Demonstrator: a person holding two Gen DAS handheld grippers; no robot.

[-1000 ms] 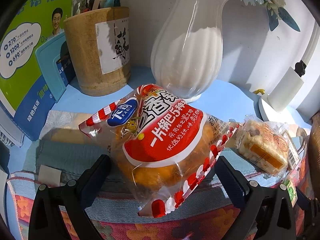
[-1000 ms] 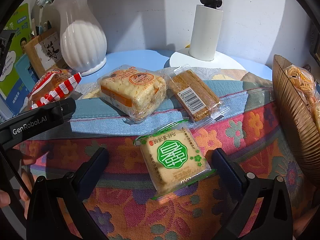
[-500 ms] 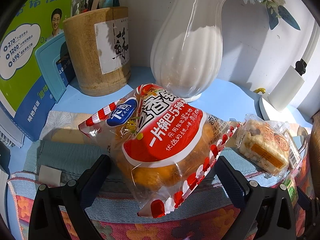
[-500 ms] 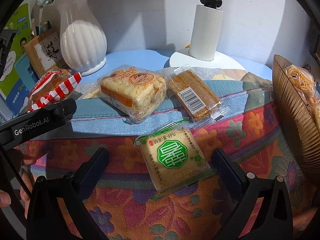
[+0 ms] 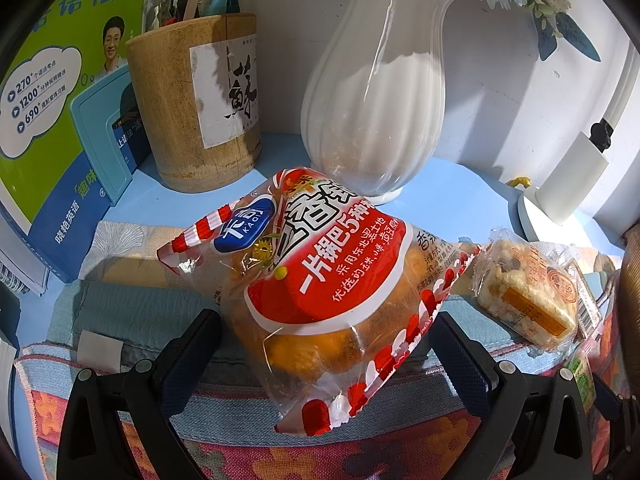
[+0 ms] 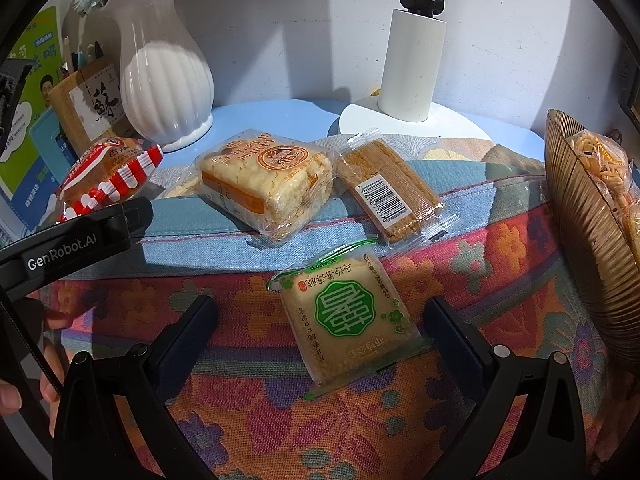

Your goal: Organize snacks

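Left wrist view: we see the left gripper [image 5: 326, 344] spread wide, holding nothing, with the red-striped snack bag [image 5: 320, 280] lying between its fingers [image 5: 192, 344] on the floral cloth [image 5: 240, 452]. The bag's long axis runs from about 10 o'clock to 4 o'clock, skewed to the line between the fingers; its bulk rests close to both pads, and we cannot tell whether either touches the film.

Right wrist view: the right gripper [image 6: 320, 332] is equally wide and empty, straddling the green-label cake packet [image 6: 346, 316]. That packet's long axis runs near 11 to 5 o'clock, with clear gaps on both sides. The ribbed snack basket [image 6: 588, 216] sits at 2 o'clock from this gripper, so we judge the right hand nearer to it. The rice-crisp block [image 6: 266, 184] and barcode bar [image 6: 390, 188] lie at 12 o'clock, untouched.
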